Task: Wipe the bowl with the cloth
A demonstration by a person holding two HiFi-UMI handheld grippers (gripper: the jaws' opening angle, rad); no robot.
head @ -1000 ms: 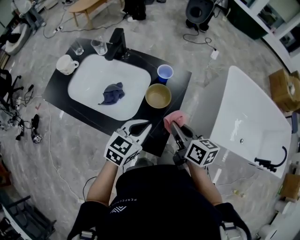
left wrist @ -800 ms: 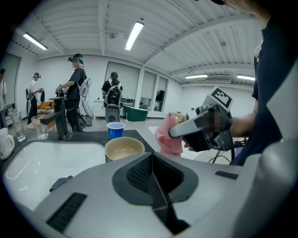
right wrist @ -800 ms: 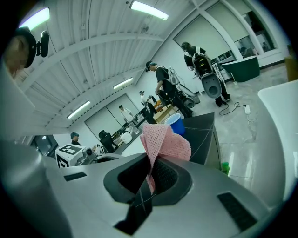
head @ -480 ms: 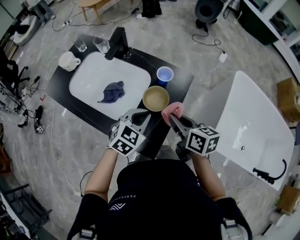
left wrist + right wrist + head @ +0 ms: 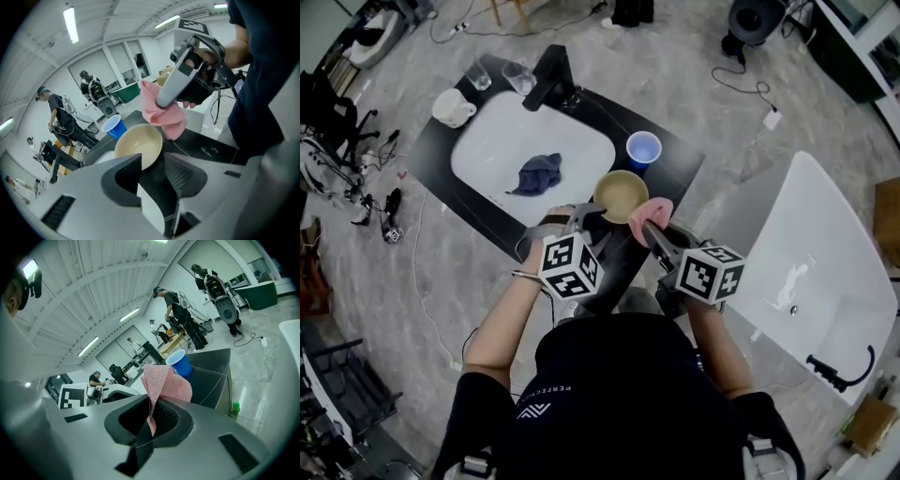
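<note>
Currently left gripper [image 5: 152, 164] jaws, just opened wide and empty, hover close by the rim of the bowl [image 5: 621, 195] on the desk [image 5: 675, 173] near the blue cup [image 5: 643, 148], right gripper [image 5: 152, 404] clamps the cloth [image 5: 166, 380], so a missed bite could shove the bowl into the cup.

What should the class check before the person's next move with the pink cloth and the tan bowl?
1. Pink cloth clamped in right hand-held gripper: ok, jaws shut on it.
2. Left hand-held gripper ready: ok, jaws have just been opening, nothing between them.
3. Tan bowl steadied: not ok, it stands free on the black counter, just ahead of the left jaws.
4. Bowl upright, looks empty: ok.
5. Cloth touching bowl: cannot tell, it hangs by the rim.
</note>
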